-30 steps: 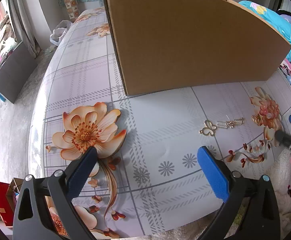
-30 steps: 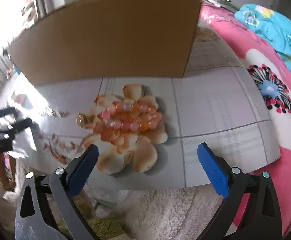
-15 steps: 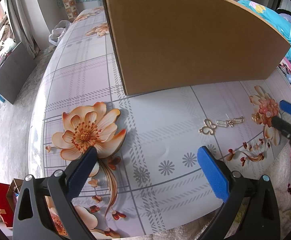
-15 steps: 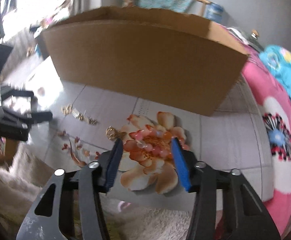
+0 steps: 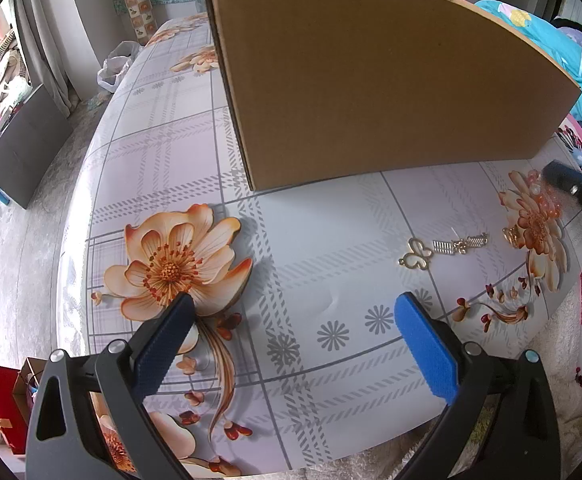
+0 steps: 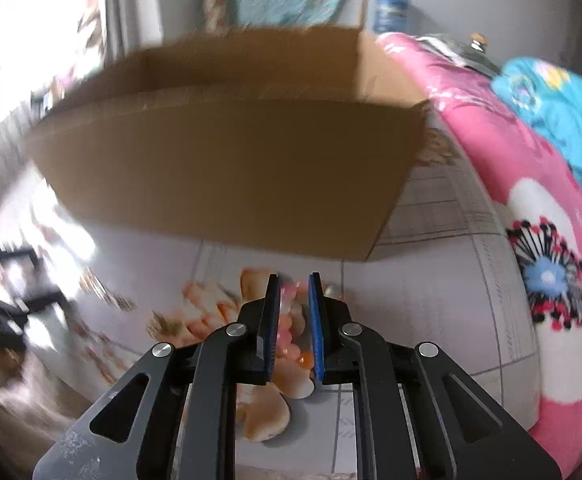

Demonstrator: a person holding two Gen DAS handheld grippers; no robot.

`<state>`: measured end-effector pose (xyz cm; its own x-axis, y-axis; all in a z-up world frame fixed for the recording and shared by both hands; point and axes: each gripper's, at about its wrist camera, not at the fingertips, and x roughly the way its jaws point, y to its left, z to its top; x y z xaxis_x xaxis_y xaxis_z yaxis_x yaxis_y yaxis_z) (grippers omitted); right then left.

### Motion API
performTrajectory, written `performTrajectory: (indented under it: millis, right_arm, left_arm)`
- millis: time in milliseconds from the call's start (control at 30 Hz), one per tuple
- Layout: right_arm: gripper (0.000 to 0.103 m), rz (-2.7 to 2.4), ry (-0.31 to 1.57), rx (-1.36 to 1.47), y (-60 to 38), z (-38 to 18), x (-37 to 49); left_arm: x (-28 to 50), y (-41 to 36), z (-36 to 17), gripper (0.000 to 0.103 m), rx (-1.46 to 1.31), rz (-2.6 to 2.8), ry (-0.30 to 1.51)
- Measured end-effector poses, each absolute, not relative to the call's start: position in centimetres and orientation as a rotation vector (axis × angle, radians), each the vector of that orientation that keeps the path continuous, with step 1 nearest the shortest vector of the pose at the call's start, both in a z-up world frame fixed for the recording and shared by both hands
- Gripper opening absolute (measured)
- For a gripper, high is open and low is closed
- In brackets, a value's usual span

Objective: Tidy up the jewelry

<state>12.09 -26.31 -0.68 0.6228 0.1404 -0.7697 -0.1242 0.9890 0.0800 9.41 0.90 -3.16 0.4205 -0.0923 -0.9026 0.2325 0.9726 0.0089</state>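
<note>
An orange bead bracelet (image 6: 291, 334) lies on a printed flower on the tablecloth, and my right gripper (image 6: 294, 284) has its blue pads narrowed around it, the beads showing in the small gap. The bracelet (image 5: 541, 200) also shows at the right edge of the left wrist view, under the right gripper's dark tip (image 5: 579, 190). A gold butterfly pendant (image 5: 416, 254), gold earrings (image 5: 460, 243) and a small gold piece (image 5: 510, 235) lie on the cloth. My left gripper (image 5: 295, 312) is open and empty above the table's near edge.
A large brown cardboard box (image 5: 371, 80) stands on the table behind the jewelry; it also shows in the right wrist view (image 6: 227, 168), open at the top. A pink floral blanket (image 6: 531, 220) lies to the right. The table edge (image 5: 331, 456) is close below.
My right gripper has moved forward and down over the bead bracelet and its jaws have narrowed from wide open to almost shut around it. The left gripper has barely moved.
</note>
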Motion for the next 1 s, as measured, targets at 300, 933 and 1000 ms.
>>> performTrajectory:
  millis: [300,933,1000]
  right_arm:
    - [0.023,0.270,0.847,0.206,-27.0,0.1,10.1]
    - [0.024,0.419,0.934,0.256,-22.5,-2.8,9.4]
    - [0.024,0.417,0.930,0.245,-22.2,-2.7,9.6]
  left_arm:
    - [9.4,0.9,-3.2,0.098,0.146,-0.213,1.119]
    - [8.8,-3.5,-1.4,0.062,0.257,-0.409,0.975]
    - [9.1,-4.2,-1.8,0.052,0.280,-0.438,0.983]
